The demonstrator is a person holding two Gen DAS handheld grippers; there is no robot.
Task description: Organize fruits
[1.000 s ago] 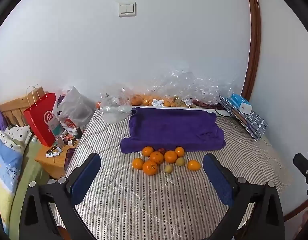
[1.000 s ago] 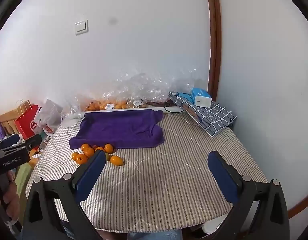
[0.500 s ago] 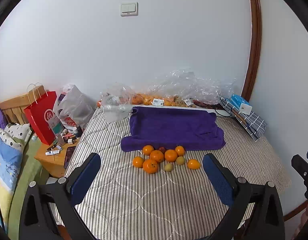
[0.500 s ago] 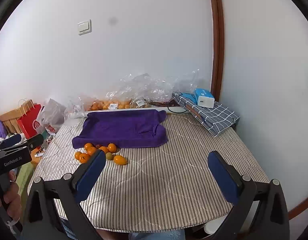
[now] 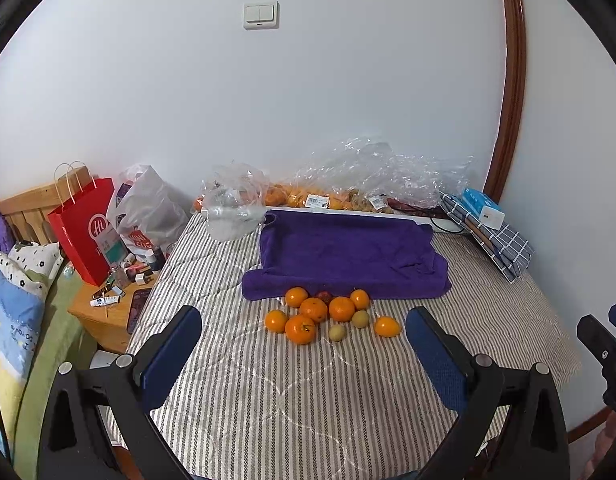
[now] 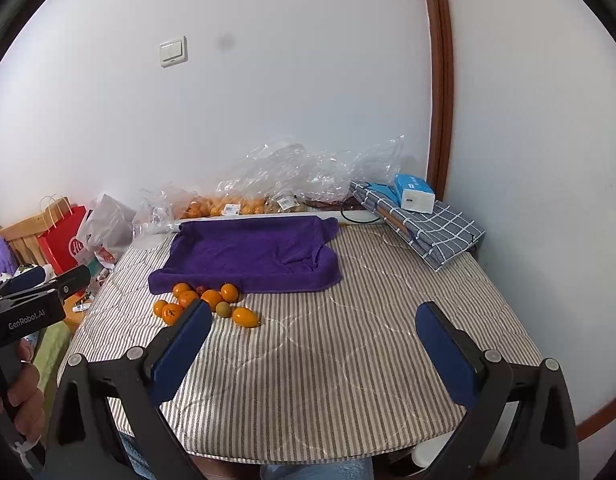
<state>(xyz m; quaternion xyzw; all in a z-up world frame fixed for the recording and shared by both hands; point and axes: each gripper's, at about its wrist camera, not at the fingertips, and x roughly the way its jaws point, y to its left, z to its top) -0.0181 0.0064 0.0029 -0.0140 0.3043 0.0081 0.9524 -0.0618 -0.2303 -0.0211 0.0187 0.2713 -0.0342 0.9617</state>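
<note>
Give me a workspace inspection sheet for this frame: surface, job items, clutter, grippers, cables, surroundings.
Surface: striped quilted cover on the table.
Job's things: loose fruit cluster, orange pieces, two greenish and one dark red, at the front edge of the purple towel; none gripped.
Clutter: crumpled clear plastic bags with more fruit along the wall; folded checked cloth with a blue-and-white box on it.
Grippers: left gripper open, empty, short of the fruit; right gripper open, empty, over bare cover.
Cables: black cable behind the towel.
Surroundings: white wall, light switch, red paper bag, cluttered side table.
</note>
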